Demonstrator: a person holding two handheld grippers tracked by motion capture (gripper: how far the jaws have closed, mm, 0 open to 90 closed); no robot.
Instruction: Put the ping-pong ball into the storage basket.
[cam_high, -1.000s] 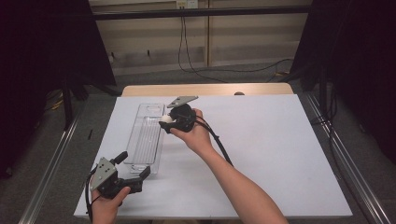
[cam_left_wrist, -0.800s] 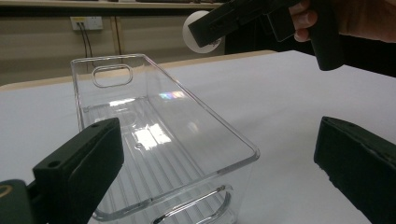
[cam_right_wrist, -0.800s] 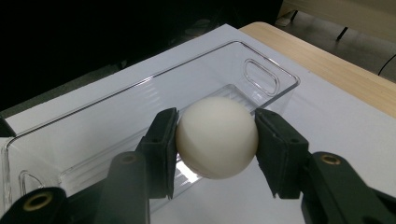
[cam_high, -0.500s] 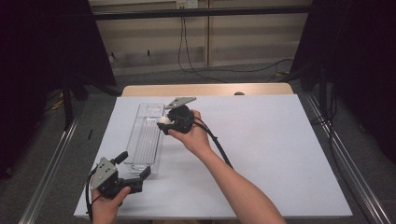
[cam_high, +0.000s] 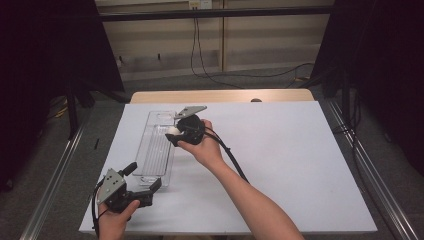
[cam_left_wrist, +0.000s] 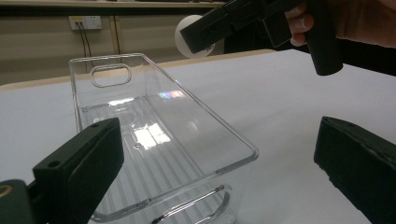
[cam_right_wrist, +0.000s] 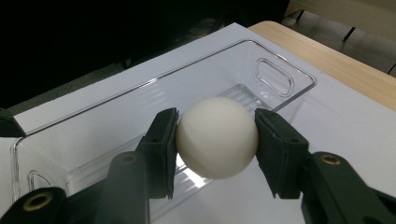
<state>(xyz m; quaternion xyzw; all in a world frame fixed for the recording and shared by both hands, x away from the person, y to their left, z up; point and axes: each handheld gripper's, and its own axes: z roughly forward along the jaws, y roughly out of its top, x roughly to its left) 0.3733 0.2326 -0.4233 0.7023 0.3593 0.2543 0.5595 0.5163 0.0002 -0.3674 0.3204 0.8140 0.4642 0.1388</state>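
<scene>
A long clear plastic bin (cam_high: 156, 147) lies on the white table, its ribbed floor bare. My right gripper (cam_high: 172, 134) is shut on a white ball (cam_right_wrist: 216, 136), held just above the bin's right rim near the far end. The ball (cam_high: 173, 130) shows as a pale spot at the jaws, and as a white disc (cam_left_wrist: 187, 35) behind the right gripper (cam_left_wrist: 210, 29) in the left gripper view. My left gripper (cam_high: 150, 189) rests low at the bin's near end, open, with the bin (cam_left_wrist: 159, 140) between and beyond its jaws.
The white table top (cam_high: 300, 165) stretches wide to the right of the bin. A wooden strip (cam_high: 225, 96) runs along its far edge. Metal rails (cam_high: 370, 175) flank the table, and cables (cam_high: 200, 55) hang at the back wall.
</scene>
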